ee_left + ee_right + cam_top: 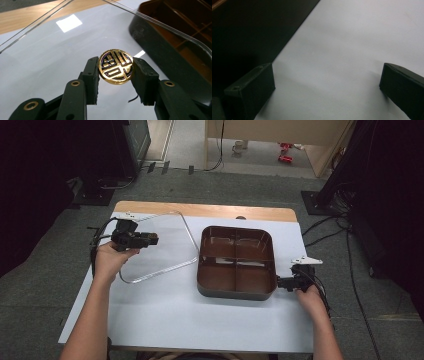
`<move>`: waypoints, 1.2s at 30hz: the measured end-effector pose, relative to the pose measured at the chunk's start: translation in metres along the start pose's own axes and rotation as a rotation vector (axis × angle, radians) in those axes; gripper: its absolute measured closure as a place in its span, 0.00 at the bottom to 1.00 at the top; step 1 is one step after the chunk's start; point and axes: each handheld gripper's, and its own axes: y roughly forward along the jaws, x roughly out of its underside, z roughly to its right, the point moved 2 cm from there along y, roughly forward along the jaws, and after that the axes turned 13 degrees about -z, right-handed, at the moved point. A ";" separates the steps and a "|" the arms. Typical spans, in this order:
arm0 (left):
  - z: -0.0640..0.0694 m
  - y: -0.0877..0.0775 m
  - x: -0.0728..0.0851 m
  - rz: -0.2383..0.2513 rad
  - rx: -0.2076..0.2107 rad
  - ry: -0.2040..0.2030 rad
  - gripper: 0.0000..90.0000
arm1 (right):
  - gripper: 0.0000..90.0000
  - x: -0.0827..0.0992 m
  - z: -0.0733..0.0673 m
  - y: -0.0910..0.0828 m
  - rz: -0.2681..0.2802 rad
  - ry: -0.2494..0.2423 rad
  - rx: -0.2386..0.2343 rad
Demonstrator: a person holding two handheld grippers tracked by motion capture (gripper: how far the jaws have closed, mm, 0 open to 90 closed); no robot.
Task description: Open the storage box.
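A clear lid [160, 245] with a round gold knob [115, 66] sits left of a brown tray [235, 294] split into compartments. My left gripper [150, 240] is shut on that knob, one pad on each side of it [116, 64]. In the left gripper view the lid's near edge crosses in front of the tray's dark wall [155, 47]. My right gripper [282, 282] rests low by the tray's front right corner. Its jaws stand wide open [325, 67] over the white cover, with nothing between them. The tray wall [249, 30] lies close beside one jaw.
A white cover [200, 320] spreads over the table, with a wooden strip [210, 211] bare at the far edge. Black stands and cables [330, 227] lie on the grey floor around the table. Bare cover stretches in front of the tray.
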 end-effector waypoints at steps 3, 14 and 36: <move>-0.012 0.004 0.006 -0.001 -0.013 -0.035 0.66 | 0.00 0.000 0.000 0.000 0.000 0.000 0.000; -0.039 0.030 0.019 -0.031 -0.081 -0.093 0.66 | 0.00 0.000 0.000 0.000 0.000 0.000 0.000; -0.039 0.043 0.019 -0.020 -0.106 -0.104 0.51 | 0.00 0.000 0.000 0.000 0.000 0.000 0.000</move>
